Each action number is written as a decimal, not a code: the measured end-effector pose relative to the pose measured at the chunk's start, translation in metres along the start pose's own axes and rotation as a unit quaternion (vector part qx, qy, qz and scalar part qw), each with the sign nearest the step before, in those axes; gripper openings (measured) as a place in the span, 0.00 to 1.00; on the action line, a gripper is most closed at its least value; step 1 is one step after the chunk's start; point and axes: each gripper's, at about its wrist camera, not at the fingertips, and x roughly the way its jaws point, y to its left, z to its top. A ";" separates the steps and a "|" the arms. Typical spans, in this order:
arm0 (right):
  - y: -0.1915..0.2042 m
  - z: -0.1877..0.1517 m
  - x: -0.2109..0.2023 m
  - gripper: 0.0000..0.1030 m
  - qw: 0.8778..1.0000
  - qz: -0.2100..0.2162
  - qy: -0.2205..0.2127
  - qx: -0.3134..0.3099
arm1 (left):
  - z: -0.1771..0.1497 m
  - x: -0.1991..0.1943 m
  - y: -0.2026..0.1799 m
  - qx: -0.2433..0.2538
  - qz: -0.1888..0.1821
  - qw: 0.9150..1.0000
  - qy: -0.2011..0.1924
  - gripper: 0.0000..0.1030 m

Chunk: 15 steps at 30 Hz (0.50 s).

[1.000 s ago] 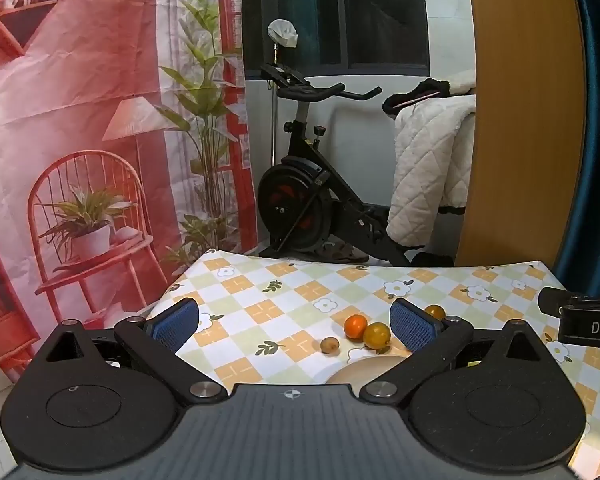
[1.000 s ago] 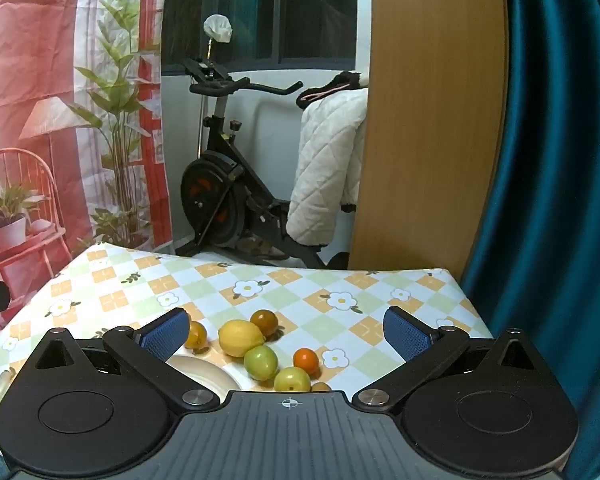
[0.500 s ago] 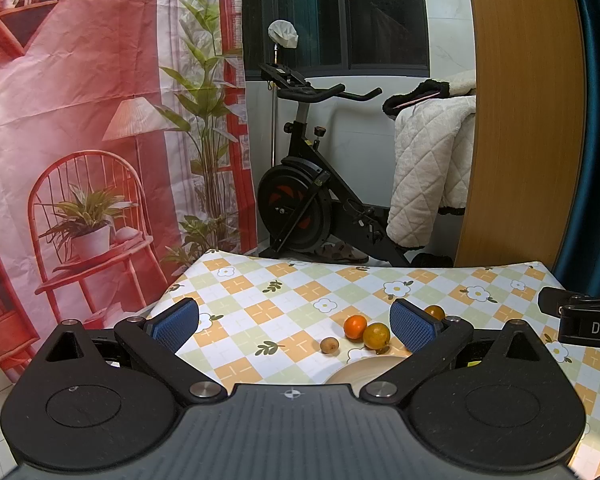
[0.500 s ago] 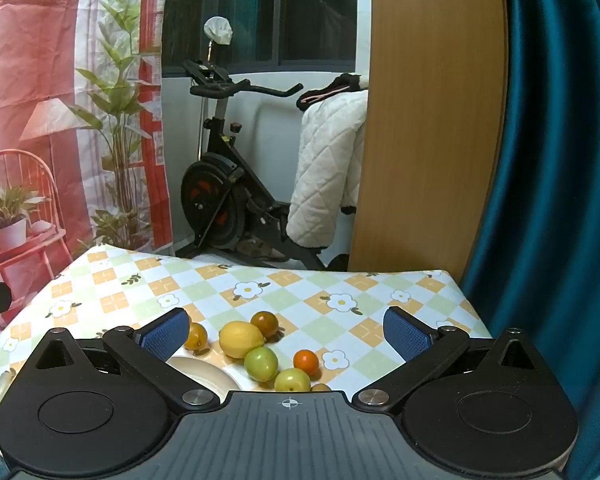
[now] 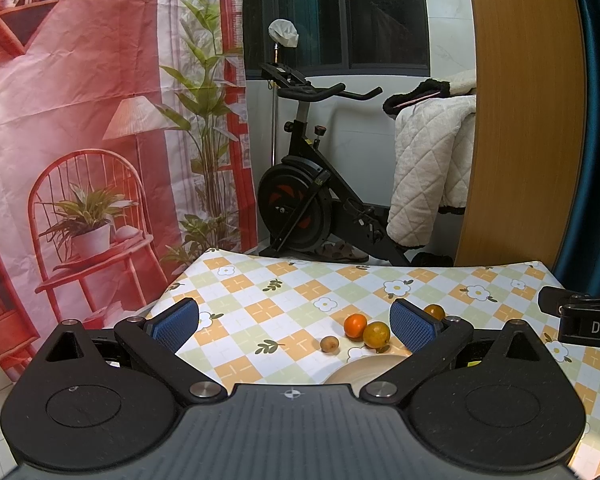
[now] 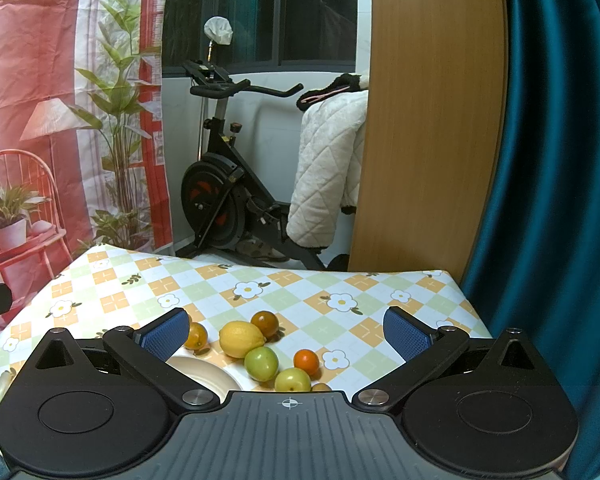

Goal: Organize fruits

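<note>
Basically nothing has been changed over the last second: both the left claw and the right claw are still held spread wide and empty above the tabletop, so the sorting can't be said to have started yet. All the fruit is left loose on the checked cloth beside the cream plate — a lemon, two green fruits, small oranges and a tiny brown one — with nothing seen on the plate. No real obstacle is noticed, though the fruits are bunched close, so neighbours could get nudged and rolled.
</note>
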 end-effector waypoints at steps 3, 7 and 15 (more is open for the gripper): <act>0.000 0.000 0.000 1.00 1.000 0.000 0.000 0.000 | 0.000 0.000 0.000 0.000 0.000 1.000 0.000 1.00; 0.000 0.000 0.000 1.00 1.000 0.000 0.000 0.000 | 0.000 0.000 0.000 0.000 0.000 1.000 0.000 1.00; 0.000 0.000 0.000 1.00 1.000 0.000 -0.001 0.000 | 0.000 0.000 -0.001 0.002 0.000 1.000 0.000 1.00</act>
